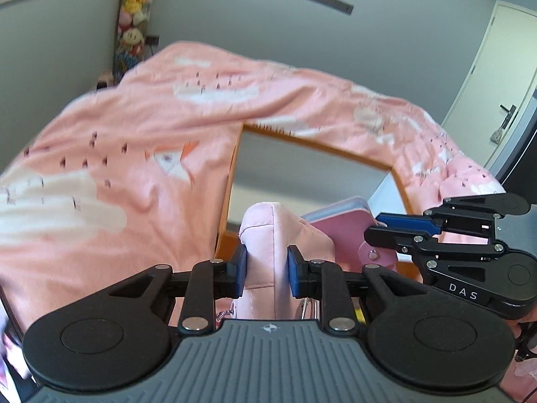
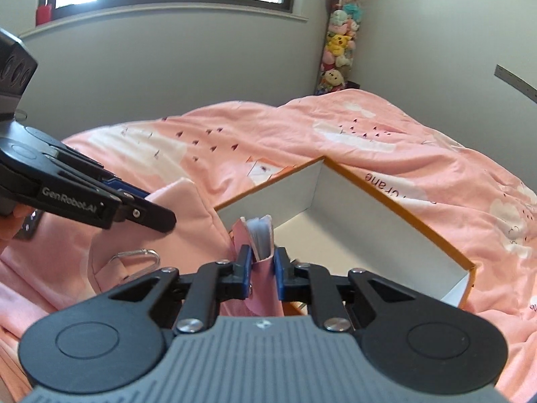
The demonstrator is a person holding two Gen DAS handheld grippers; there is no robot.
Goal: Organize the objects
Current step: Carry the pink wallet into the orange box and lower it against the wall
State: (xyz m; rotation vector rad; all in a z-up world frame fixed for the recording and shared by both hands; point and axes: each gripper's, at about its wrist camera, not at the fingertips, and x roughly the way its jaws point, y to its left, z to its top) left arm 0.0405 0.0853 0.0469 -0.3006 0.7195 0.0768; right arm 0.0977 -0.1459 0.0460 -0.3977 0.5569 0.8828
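Pink fabric bag [image 1: 268, 235] pinched by the left gripper [image 1: 266, 265]; pink notebook [image 2: 260, 235] pinched by the right gripper [image 2: 262, 270].

Both sit low in the frame's center, at the near edge of an open orange-rimmed box [image 2: 396, 198] with white inner walls. Left fingers [image 1: 239, 263] press a fold of the bag; right fingers [image 2: 246, 265] clamp the notebook's cover. Beneath the box lies a bed with a pink duvet [image 1: 117, 141]. Stuffed toys [image 2: 339, 37] hang at upper right of the right wrist view.

Two grippers, left gripper [image 1: 266, 265] and right gripper [image 2: 262, 267]. One open box [image 2: 396, 198]. One pink bag [image 1: 288, 235]. One pink notebook [image 2: 260, 235]. One pink duvet [image 2: 369, 141]. One tall column of plush toys [image 2: 339, 33].
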